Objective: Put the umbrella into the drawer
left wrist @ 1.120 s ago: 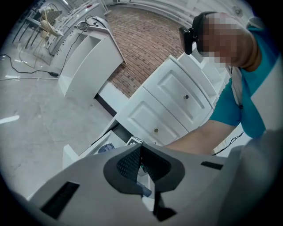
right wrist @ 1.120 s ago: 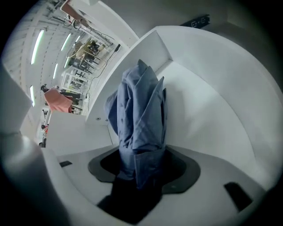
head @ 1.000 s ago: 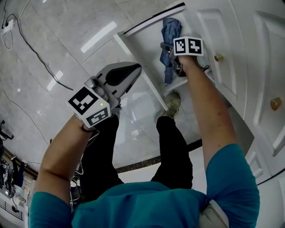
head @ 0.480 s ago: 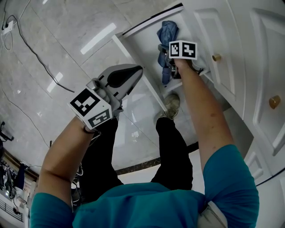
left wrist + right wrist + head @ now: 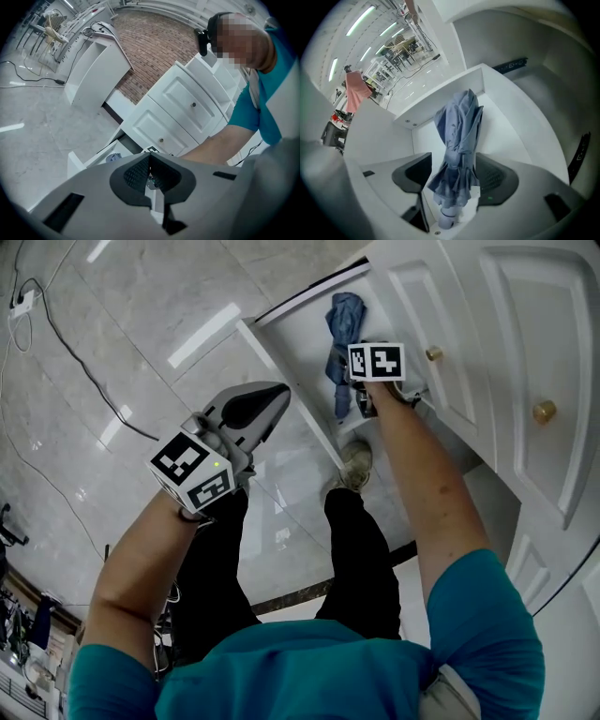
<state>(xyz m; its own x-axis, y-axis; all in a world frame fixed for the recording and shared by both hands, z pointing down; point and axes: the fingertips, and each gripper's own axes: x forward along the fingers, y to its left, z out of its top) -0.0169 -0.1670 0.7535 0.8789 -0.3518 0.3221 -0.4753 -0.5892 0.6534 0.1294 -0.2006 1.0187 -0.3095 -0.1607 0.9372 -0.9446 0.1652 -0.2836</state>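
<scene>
The blue folded umbrella (image 5: pixel 341 329) lies in the open white drawer (image 5: pixel 298 338) at the foot of the cabinet. My right gripper (image 5: pixel 357 401) points steeply down into the drawer over the umbrella's near end. In the right gripper view the umbrella (image 5: pixel 458 136) runs up between the dark pads (image 5: pixel 414 173). The jaws are opening, and a gap shows at the left pad. My left gripper (image 5: pixel 278 393) hangs shut and empty over the floor, left of the drawer. Its pads (image 5: pixel 137 174) meet at the tips.
White cabinet doors with brass knobs (image 5: pixel 544 412) stand right of the drawer. The person's legs and a shoe (image 5: pixel 357 461) are just below the drawer front. A cable (image 5: pixel 58 332) trails over the glossy floor at the left. A white stand (image 5: pixel 93 70) is farther off.
My right gripper has risen a little over the umbrella, which stays lying in the drawer. The left gripper has kept its place.
</scene>
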